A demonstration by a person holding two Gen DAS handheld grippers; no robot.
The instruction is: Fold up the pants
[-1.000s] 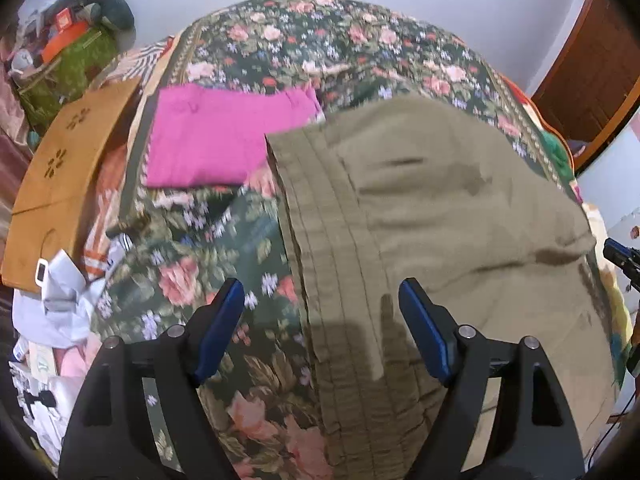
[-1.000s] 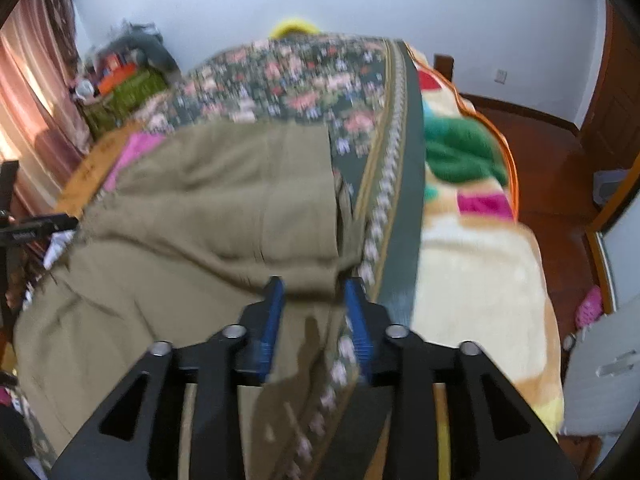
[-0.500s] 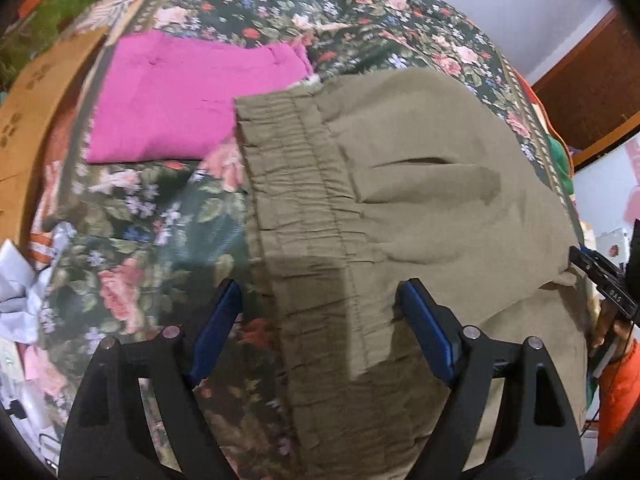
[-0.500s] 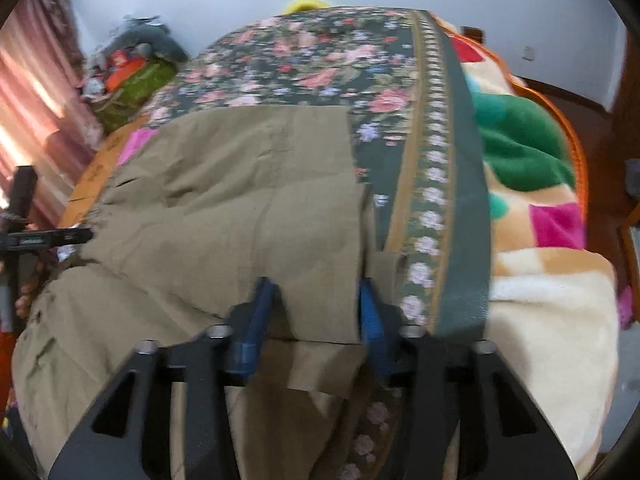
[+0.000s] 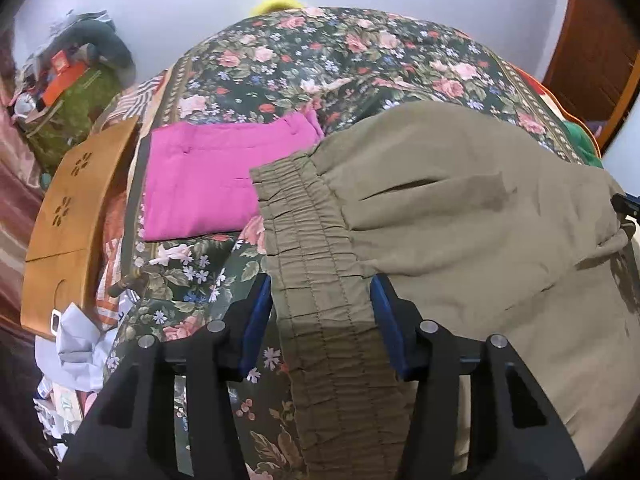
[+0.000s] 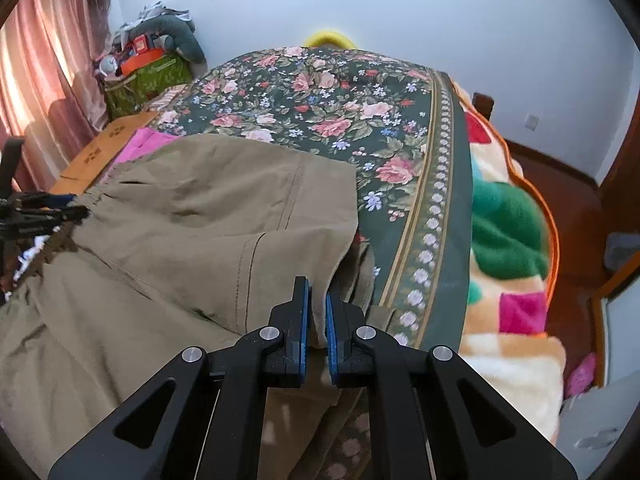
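1. Location. The pants (image 5: 460, 216), olive-brown, lie spread on a floral bedspread (image 5: 340, 52). One layer is already doubled over another, with the gathered waistband (image 5: 312, 264) on the left side and the hem end on the right. A folded pink garment (image 5: 208, 184) lies just beside the waistband, partly under its far corner.

2. Left gripper (image 5: 320, 312). Its jaws stand partly open, one on each side of the waistband. The blue pads (image 5: 256, 320) appear close to or touching the band's edges, but no firm clamp is evident.

3. Right gripper (image 6: 316, 316). The jaws are nearly closed, pinching the folded cloth edge at the hem end. Fabric shows in the narrow gap between the pads.

4. Handling, as judged. The cloth looks light, soft and limp. It will drape and sag between holds and offers no stiffness of its own. It wrinkles readily, as the creases near the pocket slit (image 5: 416, 192) show. The surface appears matte and unlikely to slip.

5. Hold points, as judged. The elastic waistband is the thickest and best place to grip. At the hem end, the stitched edge (image 6: 252, 264) should be taken through all layers. A hold on a single layer risks pulling the fold apart.

6. Risk. The pink garment may be dragged if the waistband slides across it.
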